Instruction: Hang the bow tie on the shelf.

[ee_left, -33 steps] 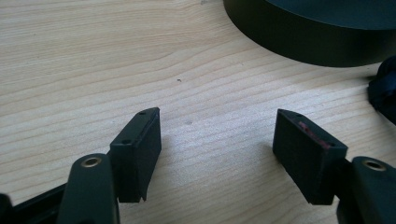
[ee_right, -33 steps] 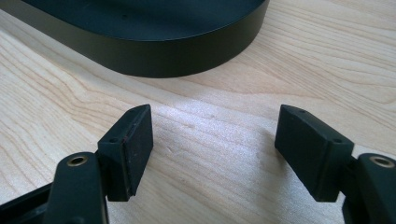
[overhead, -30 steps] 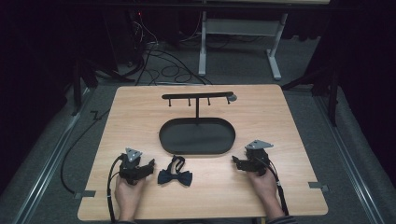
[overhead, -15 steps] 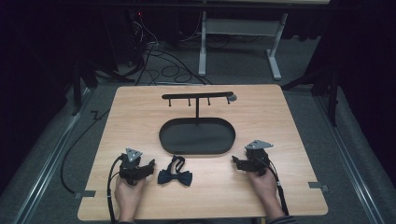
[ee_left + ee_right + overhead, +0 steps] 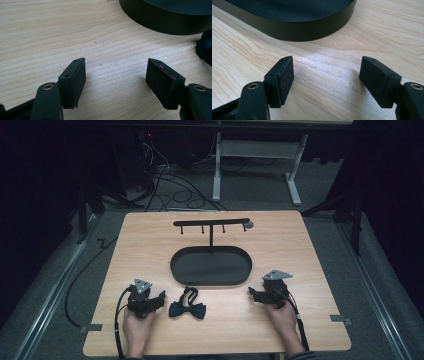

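Wooden table (image 5: 150, 250); bow tie (image 5: 205, 47) cut off beside black tray (image 5: 165, 17)

Left gripper (image 5: 161, 296) and right gripper (image 5: 251, 293) rest low near the table's front edge, well apart, each held by one hand. Both sets of jaws stand spread wide, gripping nothing.

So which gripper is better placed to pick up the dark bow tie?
Left. The left gripper sits open right beside the dark navy bow tie, while the right gripper is farther off.
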The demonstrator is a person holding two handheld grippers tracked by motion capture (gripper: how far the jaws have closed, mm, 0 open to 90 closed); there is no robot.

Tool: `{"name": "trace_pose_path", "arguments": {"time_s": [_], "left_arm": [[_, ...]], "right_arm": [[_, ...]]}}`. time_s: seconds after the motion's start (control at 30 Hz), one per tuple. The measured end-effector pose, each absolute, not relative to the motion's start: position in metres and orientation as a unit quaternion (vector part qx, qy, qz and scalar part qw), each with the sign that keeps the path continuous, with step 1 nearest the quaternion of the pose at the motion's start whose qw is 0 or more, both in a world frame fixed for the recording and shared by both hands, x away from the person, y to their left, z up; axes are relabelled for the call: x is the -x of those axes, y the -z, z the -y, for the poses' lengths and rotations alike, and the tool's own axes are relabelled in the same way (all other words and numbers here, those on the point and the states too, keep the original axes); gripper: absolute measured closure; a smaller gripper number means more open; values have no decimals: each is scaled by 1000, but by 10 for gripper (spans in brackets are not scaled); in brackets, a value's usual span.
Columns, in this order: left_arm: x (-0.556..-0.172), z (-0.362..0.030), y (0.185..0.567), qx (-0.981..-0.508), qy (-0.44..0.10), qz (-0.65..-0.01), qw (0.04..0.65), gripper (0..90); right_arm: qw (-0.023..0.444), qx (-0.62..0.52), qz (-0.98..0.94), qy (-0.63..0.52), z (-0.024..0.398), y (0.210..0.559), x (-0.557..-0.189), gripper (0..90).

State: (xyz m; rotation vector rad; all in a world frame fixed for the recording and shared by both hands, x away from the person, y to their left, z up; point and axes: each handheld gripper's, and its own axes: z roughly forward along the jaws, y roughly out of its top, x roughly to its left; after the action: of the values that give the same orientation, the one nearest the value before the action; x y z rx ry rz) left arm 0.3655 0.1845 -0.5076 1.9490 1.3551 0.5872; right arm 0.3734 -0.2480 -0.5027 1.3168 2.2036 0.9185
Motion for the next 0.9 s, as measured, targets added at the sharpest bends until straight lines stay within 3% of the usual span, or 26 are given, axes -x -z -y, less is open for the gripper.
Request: {"name": "trace_pose_path", "arguments": {"time_s": [0.9], "left_arm": [[-355,-183,482,-749,-193,-505,384,423]], "right_arm": [[206,-474,-790,-330,248,503,-373,293]]}}
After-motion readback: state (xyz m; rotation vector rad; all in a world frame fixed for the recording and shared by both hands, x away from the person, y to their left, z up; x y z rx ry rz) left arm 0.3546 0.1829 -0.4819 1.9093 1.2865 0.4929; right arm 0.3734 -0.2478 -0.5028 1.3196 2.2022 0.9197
